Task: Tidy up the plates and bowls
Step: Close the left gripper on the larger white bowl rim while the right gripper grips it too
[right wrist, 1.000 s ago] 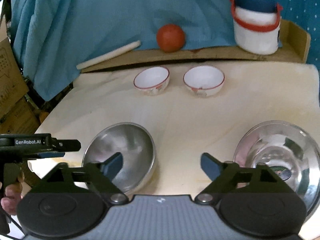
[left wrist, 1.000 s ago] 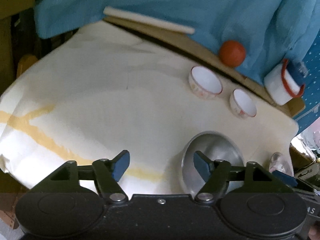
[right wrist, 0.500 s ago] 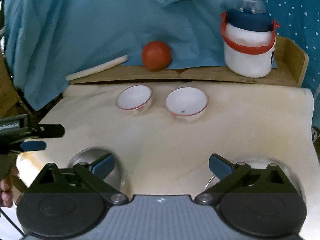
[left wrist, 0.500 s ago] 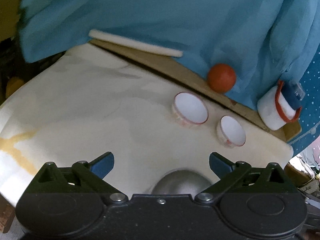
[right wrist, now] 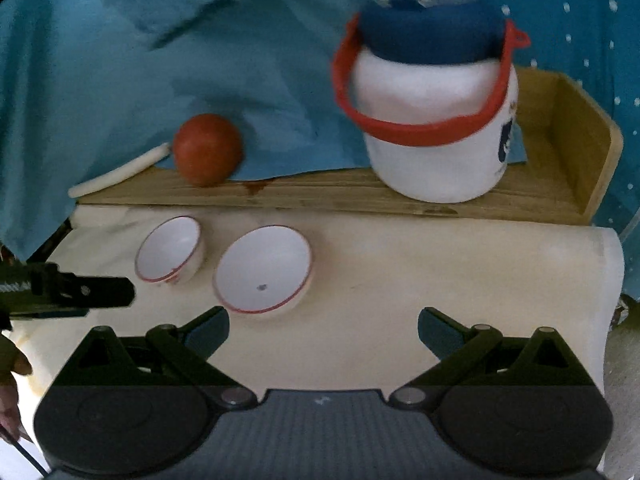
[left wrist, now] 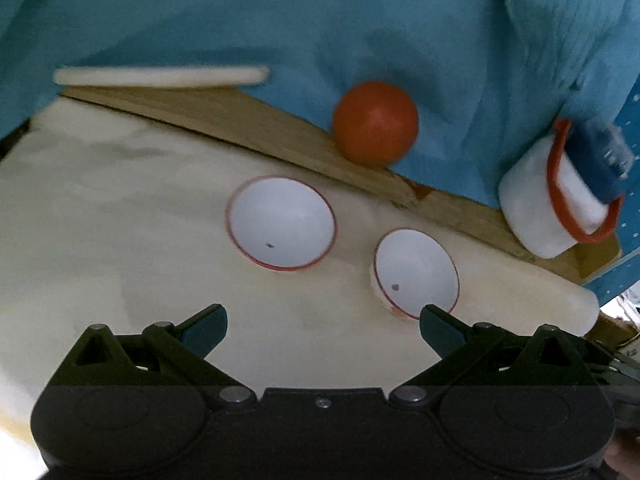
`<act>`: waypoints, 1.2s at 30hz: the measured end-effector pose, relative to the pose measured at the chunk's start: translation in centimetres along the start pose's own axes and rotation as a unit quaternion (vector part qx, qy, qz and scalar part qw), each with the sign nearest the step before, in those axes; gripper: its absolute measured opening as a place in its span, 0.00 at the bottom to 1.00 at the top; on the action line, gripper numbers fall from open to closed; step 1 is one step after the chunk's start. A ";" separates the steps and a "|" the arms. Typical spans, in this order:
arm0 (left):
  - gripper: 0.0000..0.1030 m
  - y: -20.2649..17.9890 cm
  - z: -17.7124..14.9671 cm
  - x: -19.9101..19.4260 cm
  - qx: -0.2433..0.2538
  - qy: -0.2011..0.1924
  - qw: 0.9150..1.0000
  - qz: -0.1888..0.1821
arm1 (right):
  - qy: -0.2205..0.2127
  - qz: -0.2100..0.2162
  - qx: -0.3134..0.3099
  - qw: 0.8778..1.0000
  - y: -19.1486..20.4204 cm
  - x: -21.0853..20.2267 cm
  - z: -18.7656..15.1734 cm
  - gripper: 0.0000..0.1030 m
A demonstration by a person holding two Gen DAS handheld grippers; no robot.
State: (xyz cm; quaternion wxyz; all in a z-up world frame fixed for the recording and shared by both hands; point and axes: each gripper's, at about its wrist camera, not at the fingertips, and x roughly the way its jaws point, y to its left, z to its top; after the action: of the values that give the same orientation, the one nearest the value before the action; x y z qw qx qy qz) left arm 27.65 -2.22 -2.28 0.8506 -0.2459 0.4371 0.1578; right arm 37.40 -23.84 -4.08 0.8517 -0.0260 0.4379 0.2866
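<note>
Two white bowls with red rims sit side by side on the cream-covered table. In the left wrist view the left bowl (left wrist: 281,227) lies ahead of my open, empty left gripper (left wrist: 322,326), and the right bowl (left wrist: 416,273) touches the view of its right fingertip. In the right wrist view the left bowl (right wrist: 169,249) and the right bowl (right wrist: 263,269) lie ahead-left of my open, empty right gripper (right wrist: 323,326). The left gripper's body (right wrist: 68,291) shows at the left edge there. The metal plates are out of view.
A wooden shelf (right wrist: 328,192) runs along the table's back edge, bearing an orange ball (right wrist: 207,149), a white rod (right wrist: 120,176) and a white jug with red handle and blue lid (right wrist: 434,120). Blue cloth hangs behind. The table's right edge (right wrist: 612,280) drops off.
Both grippers have moved forward toward the bowls and opened wider. The two metal plates have slid out of view beneath them. The bowls and jug look larger and closer.
</note>
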 end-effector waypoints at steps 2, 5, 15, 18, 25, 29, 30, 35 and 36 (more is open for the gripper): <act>0.99 -0.6 0.1 1.1 -0.005 0.011 1.000 0.005 | 0.005 0.004 0.007 1.000 -0.9 0.7 0.3 0.99; 0.99 -1.5 0.5 2.5 -0.011 0.020 1.000 0.012 | 0.008 0.010 0.012 1.000 -1.8 1.7 0.8 0.99; 0.99 -2.3 1.6 5.4 -0.031 0.045 0.998 0.041 | 0.007 0.031 0.018 0.999 -2.7 4.9 1.8 0.89; 0.97 -2.3 1.5 5.7 -0.040 0.050 0.997 0.048 | 0.010 0.041 0.018 0.999 -2.7 5.5 2.1 0.82; 0.82 -2.3 1.4 6.2 -0.047 0.060 0.996 0.047 | 0.018 0.069 0.012 0.997 -2.6 7.0 2.7 0.67; 0.72 -2.3 1.6 6.6 -0.050 0.063 0.996 0.043 | 0.021 0.079 0.014 0.997 -2.5 7.5 2.8 0.54; 0.71 -2.2 1.6 6.6 -0.051 0.063 0.996 0.038 | 0.022 0.080 0.014 0.996 -2.5 7.7 2.8 0.50; 0.48 -2.2 1.6 6.9 -0.058 0.061 0.996 0.015 | 0.029 0.091 0.020 0.995 -2.5 8.2 2.7 0.36; 0.45 -2.2 1.7 7.0 -0.058 0.061 0.996 0.009 | 0.030 0.094 0.022 0.995 -2.5 8.3 2.7 0.33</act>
State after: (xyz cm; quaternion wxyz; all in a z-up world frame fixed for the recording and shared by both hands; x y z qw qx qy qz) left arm 33.82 -2.77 -6.58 0.8054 -0.2996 0.4804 0.1755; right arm 44.43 -21.31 -9.24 0.8078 0.0260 0.4698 0.3550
